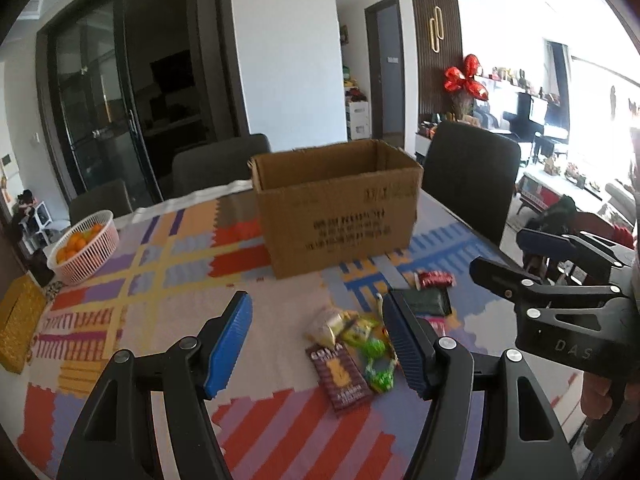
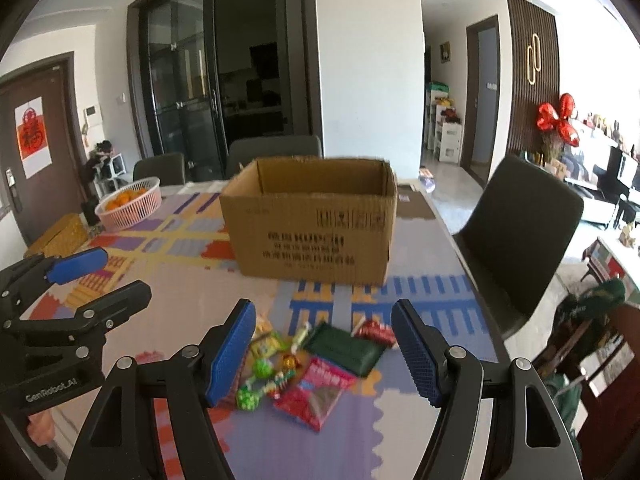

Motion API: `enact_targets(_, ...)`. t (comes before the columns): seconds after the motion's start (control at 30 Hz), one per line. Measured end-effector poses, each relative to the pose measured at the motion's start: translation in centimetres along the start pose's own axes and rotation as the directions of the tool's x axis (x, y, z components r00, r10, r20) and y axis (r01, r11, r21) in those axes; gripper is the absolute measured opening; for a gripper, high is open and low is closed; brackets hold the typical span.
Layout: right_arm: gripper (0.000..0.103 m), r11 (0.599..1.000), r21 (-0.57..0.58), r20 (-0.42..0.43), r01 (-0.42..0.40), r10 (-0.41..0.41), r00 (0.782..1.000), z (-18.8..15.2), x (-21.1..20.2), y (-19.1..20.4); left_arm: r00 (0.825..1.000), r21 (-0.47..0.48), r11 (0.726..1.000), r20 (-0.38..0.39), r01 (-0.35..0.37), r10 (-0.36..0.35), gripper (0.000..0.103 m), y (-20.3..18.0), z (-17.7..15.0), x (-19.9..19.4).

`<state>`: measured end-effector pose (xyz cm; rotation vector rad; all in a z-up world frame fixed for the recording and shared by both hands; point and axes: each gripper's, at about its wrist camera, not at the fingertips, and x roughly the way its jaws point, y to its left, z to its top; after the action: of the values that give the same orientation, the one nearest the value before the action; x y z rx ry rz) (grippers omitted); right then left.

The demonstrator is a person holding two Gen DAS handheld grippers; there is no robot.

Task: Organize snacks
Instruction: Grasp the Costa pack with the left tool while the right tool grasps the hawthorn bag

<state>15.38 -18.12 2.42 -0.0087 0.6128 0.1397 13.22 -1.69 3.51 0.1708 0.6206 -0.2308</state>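
A pile of snacks lies on the patterned tablecloth point(image 1: 172, 304) in front of an open cardboard box point(image 1: 336, 208) point(image 2: 312, 220). In the left wrist view I see a brown packet point(image 1: 340, 380), green candies point(image 1: 376, 356), a yellow packet point(image 1: 328, 322), a dark green packet point(image 1: 426, 302) and a small red packet point(image 1: 434, 279). The right wrist view adds a pink-red packet point(image 2: 316, 394) beside the dark green packet point(image 2: 346, 346). My left gripper point(image 1: 320, 344) point(image 2: 100, 280) hovers open above the pile. My right gripper point(image 2: 324, 354) point(image 1: 524, 258) is open too, holding nothing.
A pink basket of oranges point(image 1: 86, 246) point(image 2: 130, 202) and a yellow box point(image 1: 20, 324) stand at the table's left. Dark chairs point(image 2: 520, 240) ring the table. The table's right edge point(image 2: 472, 280) runs close to the snacks.
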Motion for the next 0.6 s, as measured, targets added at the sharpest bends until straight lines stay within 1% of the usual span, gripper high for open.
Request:
enact_targets(0.13,0.071,1.000,-0.008,-0.044,0.002,-0.002,0.999,-1.6,0.5,0.1,1.000,0.006,1.000,-0.013,0.020,-0.020,0.067,-0.3,-1.5,0.4)
enact_targets(0.27,0.071,1.000,-0.017,-0.079,0.002,-0.003,0.997,-3.4,0.9,0.4,0.998,0.006,0.998,-0.024,0.059,-0.059,0.067,-0.7,-2.8,1.0)
enact_targets(0.4,0.071,1.000,-0.009,-0.113,0.008,-0.009,0.994,-4.7,1.7,0.4,0.997,0.003,0.998,-0.051,0.056,-0.056,0.067,-0.8,-4.1,2.0)
enact_targets(0.6,0.071,1.000,0.009,-0.155,0.027,-0.025,0.988,-5.9,3.4,0.2,0.992,-0.042,0.998,-0.118,0.044,-0.048,0.067,0.0,-5.5,4.6)
